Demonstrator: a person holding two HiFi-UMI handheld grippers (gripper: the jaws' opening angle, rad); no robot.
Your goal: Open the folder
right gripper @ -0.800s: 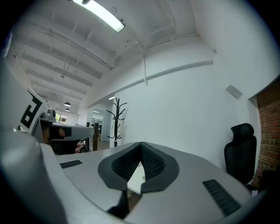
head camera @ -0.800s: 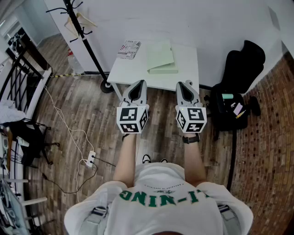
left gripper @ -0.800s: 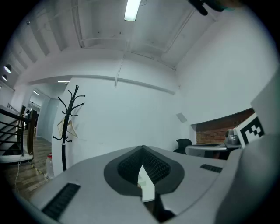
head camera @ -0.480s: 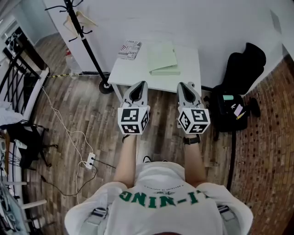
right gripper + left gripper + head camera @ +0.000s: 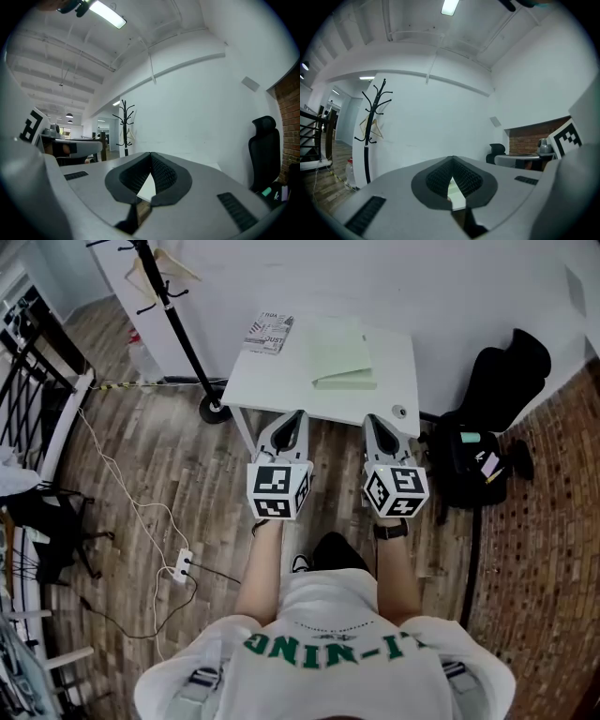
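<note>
coat stand (image 5: 175, 324) cropped, tiny object (image 5: 401, 412), maybe lid

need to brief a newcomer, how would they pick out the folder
Find the white table against the wall. The folder lies flat near the wall edge, right of centre. It is plain pale green, unlike the printed booklet at the far left corner.

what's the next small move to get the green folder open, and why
Probably reach both forward over the table toward the green folder: the left gripper and right gripper are shut, empty, and only at the table's near edge, with the folder farther back, apparently closed.
</note>
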